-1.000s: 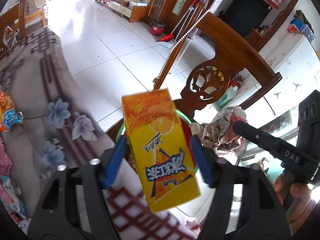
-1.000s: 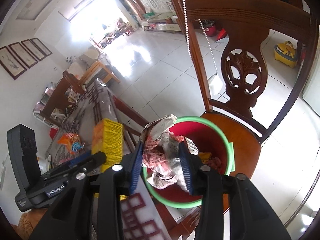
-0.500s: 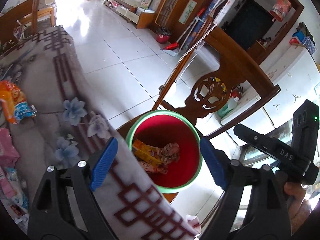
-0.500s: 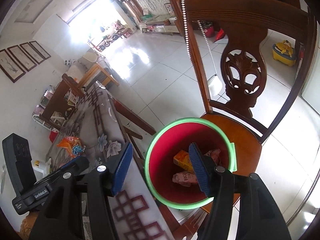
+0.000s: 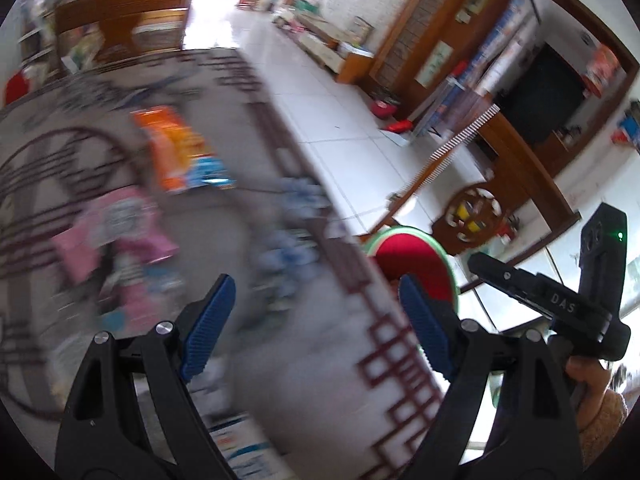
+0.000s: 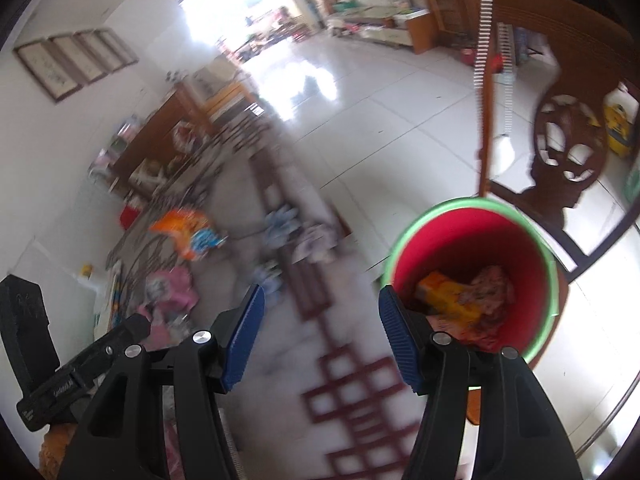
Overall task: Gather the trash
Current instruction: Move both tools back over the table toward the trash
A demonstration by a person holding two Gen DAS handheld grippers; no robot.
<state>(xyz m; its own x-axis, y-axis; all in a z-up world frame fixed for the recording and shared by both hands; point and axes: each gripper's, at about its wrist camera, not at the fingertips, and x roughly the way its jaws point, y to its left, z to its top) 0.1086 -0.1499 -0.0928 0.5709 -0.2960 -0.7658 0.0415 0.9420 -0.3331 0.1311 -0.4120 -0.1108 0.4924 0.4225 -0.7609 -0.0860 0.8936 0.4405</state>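
Both grippers stand open and empty. Left gripper (image 5: 310,326), lower centre of its view: blue pads set wide apart, nothing between them, only the blurred tablecloth beyond. Right gripper (image 6: 320,336), lower centre of its view: jaws moderately apart, nothing gripped. Table (image 5: 100,128) fills the left and centre of the left wrist view, covered in a grey cloth with dark red lattice and blue flowers. Carved wooden chair (image 6: 568,148) occupies the upper right of the right wrist view. Red bin with a green rim (image 6: 472,240) sits at the right of that view, beside the table's edge, below the chair back; a yellow carton (image 6: 444,292) and crumpled paper (image 6: 492,284) lie inside. On the table, centre left: an orange snack bag (image 5: 172,148), and below it a pink wrapper (image 5: 116,236), both motion-blurred.
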